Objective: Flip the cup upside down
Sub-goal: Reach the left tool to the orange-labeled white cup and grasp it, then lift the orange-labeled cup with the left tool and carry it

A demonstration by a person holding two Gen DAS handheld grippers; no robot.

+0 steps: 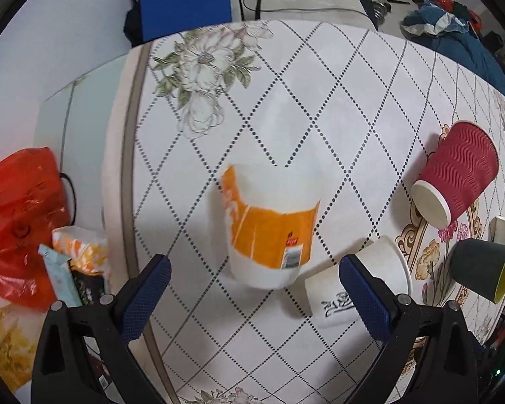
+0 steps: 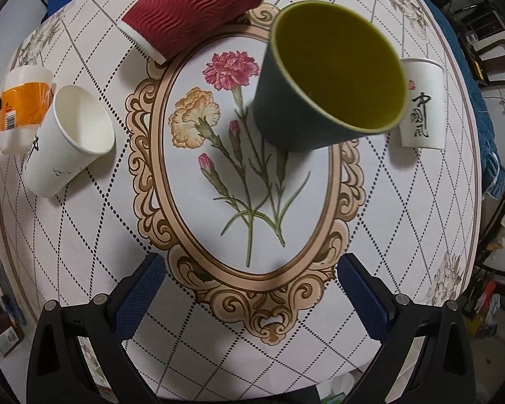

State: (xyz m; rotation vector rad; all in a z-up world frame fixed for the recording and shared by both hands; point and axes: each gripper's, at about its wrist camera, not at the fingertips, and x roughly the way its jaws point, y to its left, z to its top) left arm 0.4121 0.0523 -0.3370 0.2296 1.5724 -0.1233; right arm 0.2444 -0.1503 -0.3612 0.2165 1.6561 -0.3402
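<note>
While both grippers hang above the patterned tablecloth (image 2: 404, 235) with nothing between their fingers, no cup is yet being handled, so the step in hand appears to be the approach and choice of grasp.

Left wrist view, near to far: the left gripper (image 1: 254, 286) stands wide open. Just beyond its fingertips is the orange-and-white cup (image 1: 269, 229), apparently already inverted, with its long axis close to vertical; the blur prevents certainty. Beside the right fingertip lies the white paper cup (image 1: 357, 286), on its side. Farther right lie the dark cup (image 1: 481, 269) and the red ripple cup (image 1: 458, 185), the latter tipped with its white rim toward the camera.

Right wrist view, near to far: the right gripper (image 2: 250, 289) is also wide open, over the oval floral motif (image 2: 252, 155). The dark cup is the nearest cup ahead, near the centre of the cloth; its yellow-green mouth opens up and toward the camera, and its long axis leans away from the gripper. Behind it stands a white cup with calligraphy (image 2: 421, 101), apparently inverted.

Recommended procedure, as a judgement: centre the open fingers across the dark cup's wall at mid-height, close lightly to avoid crushing, lift clear, rotate until the mouth faces down, then set it flat. Keep clear of the red ripple cup, which lies near.
</note>
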